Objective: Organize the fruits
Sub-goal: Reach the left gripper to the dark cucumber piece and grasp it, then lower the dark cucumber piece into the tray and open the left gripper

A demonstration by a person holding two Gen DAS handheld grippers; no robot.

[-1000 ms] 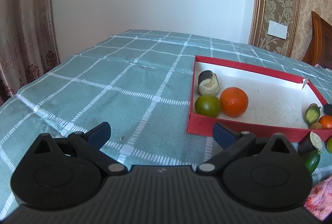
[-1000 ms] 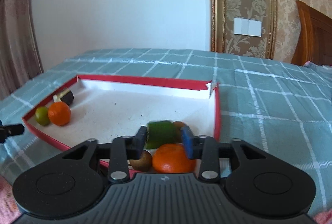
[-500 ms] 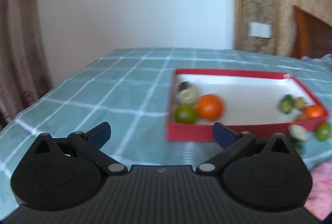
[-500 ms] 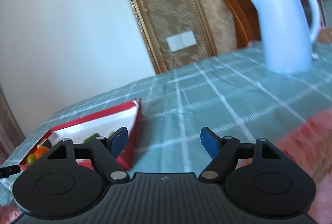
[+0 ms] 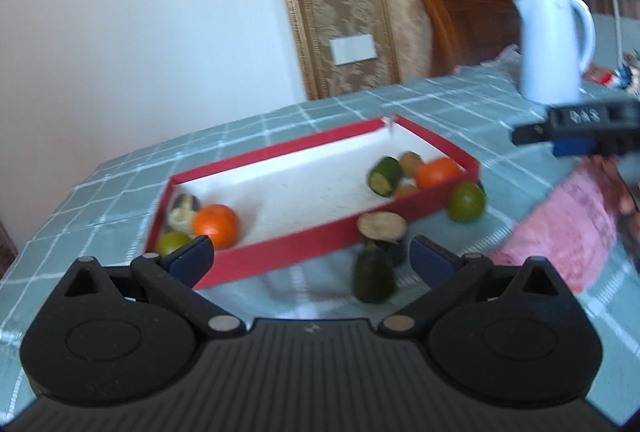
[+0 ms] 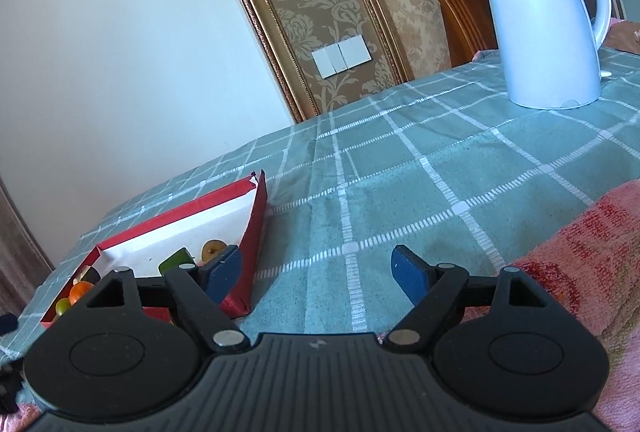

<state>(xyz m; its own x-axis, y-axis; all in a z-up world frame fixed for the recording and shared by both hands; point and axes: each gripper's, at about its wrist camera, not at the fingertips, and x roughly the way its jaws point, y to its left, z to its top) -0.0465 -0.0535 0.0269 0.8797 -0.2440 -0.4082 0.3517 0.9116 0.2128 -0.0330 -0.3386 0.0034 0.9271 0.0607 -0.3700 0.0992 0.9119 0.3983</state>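
A red tray (image 5: 280, 250) with a white floor holds an orange (image 5: 215, 225), a lime (image 5: 172, 242) and an eggplant piece (image 5: 183, 208) at its left end, and a cucumber piece (image 5: 385, 177) and an orange (image 5: 437, 172) at its right end. On the cloth in front lie a lime (image 5: 466, 202), an eggplant piece (image 5: 382, 228) and a dark green piece (image 5: 373, 274). My left gripper (image 5: 310, 260) is open and empty, near these loose pieces. My right gripper (image 6: 318, 274) is open and empty, over the cloth right of the tray (image 6: 256, 228).
A white kettle (image 6: 548, 16) stands on the green checked tablecloth (image 6: 400, 172) at the far right; it also shows in the left wrist view (image 5: 554, 44). A pink towel (image 6: 592, 252) lies at the near right. A wooden chair back (image 6: 452, 8) stands behind the table.
My right gripper let go of the cucumber piece in the tray, opened and swung right towards the kettle. My left gripper swung right, from the tray's left end to the loose pieces.
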